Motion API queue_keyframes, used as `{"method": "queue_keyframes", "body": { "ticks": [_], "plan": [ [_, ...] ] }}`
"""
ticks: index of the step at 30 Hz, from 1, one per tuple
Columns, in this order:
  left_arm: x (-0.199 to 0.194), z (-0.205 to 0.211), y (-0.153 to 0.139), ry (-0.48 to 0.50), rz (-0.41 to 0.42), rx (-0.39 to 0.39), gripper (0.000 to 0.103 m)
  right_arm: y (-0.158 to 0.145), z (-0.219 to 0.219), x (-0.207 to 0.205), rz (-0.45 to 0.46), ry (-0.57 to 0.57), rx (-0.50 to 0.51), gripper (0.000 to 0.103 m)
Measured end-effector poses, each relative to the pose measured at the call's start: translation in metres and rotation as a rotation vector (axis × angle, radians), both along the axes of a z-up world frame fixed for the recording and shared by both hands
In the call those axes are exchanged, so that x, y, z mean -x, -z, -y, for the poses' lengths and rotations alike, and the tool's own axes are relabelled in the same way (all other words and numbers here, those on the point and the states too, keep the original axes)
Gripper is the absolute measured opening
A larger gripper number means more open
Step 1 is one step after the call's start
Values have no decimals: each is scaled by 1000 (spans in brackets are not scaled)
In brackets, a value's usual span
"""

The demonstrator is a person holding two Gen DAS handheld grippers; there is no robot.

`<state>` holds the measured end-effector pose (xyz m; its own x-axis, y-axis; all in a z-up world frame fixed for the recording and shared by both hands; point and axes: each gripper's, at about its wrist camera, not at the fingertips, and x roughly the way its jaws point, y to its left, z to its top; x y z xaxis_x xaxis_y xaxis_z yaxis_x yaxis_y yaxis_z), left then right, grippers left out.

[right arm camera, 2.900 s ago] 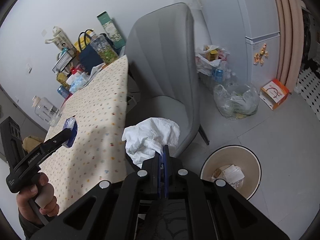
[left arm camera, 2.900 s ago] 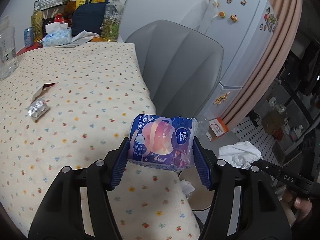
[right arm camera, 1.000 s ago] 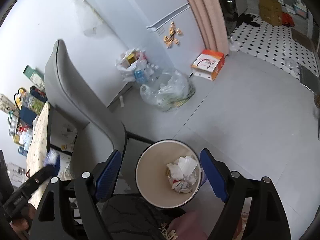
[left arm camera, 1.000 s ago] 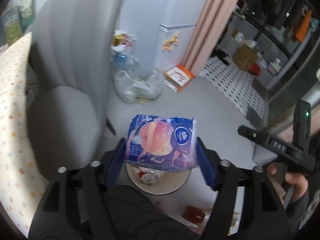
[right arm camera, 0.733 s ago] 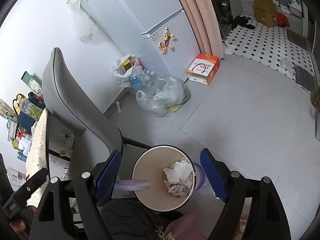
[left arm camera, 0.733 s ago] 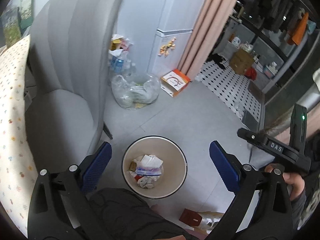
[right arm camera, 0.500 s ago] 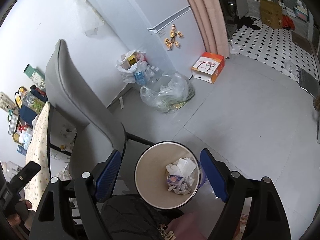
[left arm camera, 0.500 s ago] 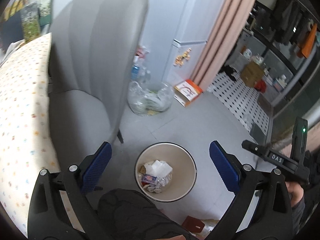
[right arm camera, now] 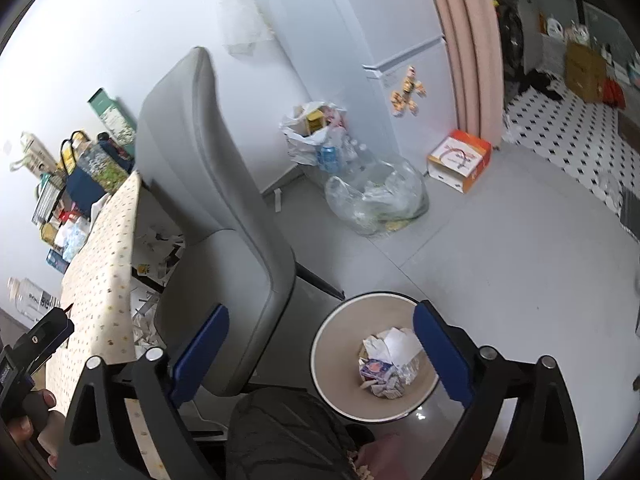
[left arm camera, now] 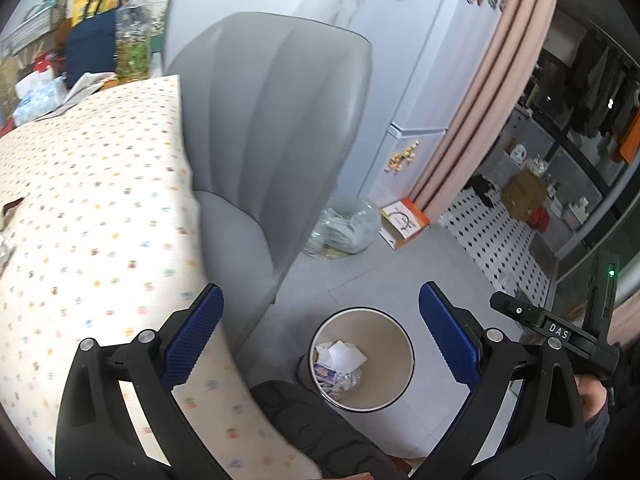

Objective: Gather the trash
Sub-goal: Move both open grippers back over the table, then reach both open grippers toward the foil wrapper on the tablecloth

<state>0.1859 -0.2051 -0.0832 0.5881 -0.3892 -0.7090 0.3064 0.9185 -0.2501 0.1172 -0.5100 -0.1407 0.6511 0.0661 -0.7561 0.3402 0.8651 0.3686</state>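
Note:
A round beige bin (left arm camera: 390,330) (right arm camera: 340,340) stands on the grey floor beside the chair. In it lie a blue tissue packet (left arm camera: 326,372) (right arm camera: 375,368) and crumpled white tissue (left arm camera: 340,354) (right arm camera: 394,344). My left gripper (left arm camera: 320,300) is open and empty, hanging between the table edge and the bin. My right gripper (right arm camera: 320,314) is above the bin's left side; its jaws are opening with nothing between them. At the far left edge of the dotted tablecloth (left arm camera: 100,200) a torn wrapper (left arm camera: 10,208) is half cut off by the frame.
A grey chair (left arm camera: 272,120) (right arm camera: 208,184) stands between table and bin. The person's dark-clad knee (left arm camera: 304,412) is just before the bin. A clear plastic bag (right arm camera: 376,200), an orange box (right arm camera: 460,160) and a white fridge (left arm camera: 420,60) stand behind. Bags and bottles crowd the table's far end.
The left gripper opened and let the blue tissue packet fall into the bin. Both grippers then rose and swung back toward the table. The right jaws spread wider.

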Motion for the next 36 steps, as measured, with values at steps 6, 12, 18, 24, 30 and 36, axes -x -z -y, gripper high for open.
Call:
{"method": "queue_keyframes", "body": {
  "ticks": [6,12,18,24,30,36],
  "plan": [
    [4,-34,-10,-55,21,33,97,-20,-45,-7,35,-101,55,95],
    [11,-69,-20,-110,48,60,97,-37,-79,-15,50,-151,76,95],
    [18,-105,-23,-174,57,76,97,-48,-109,-19,68,-207,94,95],
    [27,-146,-22,-238,62,82,97,-55,-149,-26,78,-279,112,95],
    [35,-188,-22,-308,69,87,97,-60,-184,-32,84,-342,118,95],
    [41,-231,-25,-397,78,95,97,-65,-222,-42,96,-414,129,95]
  ]
}}
